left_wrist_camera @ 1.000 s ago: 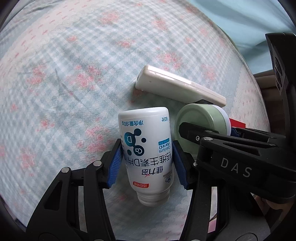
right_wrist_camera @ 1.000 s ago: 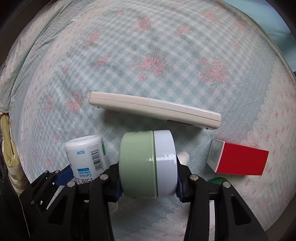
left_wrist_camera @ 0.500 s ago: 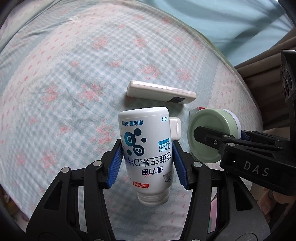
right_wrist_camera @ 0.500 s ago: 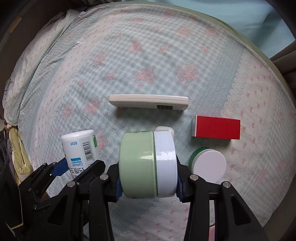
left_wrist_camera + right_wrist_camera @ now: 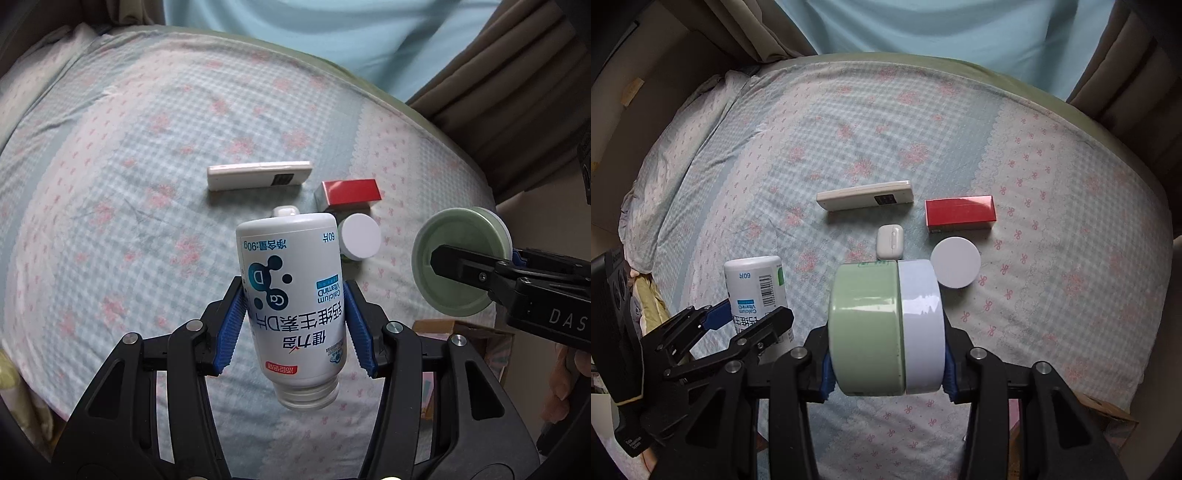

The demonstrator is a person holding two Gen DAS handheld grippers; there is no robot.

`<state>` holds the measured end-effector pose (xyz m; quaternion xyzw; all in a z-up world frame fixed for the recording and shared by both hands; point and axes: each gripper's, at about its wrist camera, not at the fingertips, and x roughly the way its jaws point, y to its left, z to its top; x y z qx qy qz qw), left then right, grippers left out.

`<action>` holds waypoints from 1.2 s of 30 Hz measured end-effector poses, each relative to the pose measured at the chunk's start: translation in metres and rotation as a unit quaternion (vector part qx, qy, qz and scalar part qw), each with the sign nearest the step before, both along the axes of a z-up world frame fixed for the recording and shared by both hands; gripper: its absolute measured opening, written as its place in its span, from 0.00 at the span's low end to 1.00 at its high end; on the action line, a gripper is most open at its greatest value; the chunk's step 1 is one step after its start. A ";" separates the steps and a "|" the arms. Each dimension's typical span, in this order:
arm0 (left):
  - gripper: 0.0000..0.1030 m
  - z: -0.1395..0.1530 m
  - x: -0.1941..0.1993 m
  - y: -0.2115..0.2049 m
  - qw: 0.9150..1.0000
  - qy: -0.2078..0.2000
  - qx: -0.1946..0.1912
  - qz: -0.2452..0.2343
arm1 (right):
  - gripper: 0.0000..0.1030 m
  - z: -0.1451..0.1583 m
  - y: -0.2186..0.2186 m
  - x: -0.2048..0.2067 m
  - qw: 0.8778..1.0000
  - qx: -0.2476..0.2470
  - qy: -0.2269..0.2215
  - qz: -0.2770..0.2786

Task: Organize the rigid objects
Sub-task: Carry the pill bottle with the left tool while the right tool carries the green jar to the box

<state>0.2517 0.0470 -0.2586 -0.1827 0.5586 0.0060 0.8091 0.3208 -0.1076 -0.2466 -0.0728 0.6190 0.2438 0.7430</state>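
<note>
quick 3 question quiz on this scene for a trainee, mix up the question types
1. True or false: the left gripper holds the bottle cap up.
2. What does the right gripper hold? A remote B jar C red box
3. How many things lie on the bed?

Key:
1. False; the cap end points down, toward the camera.
2. B, the green and white jar.
3. Four: remote, red box, earbud case, white-lidded tub.
</note>
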 end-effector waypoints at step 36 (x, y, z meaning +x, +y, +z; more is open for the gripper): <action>0.47 -0.048 -0.062 -0.431 0.925 0.050 0.055 -0.373 | 0.39 -0.052 -0.446 -0.132 0.954 -0.038 0.035 -0.297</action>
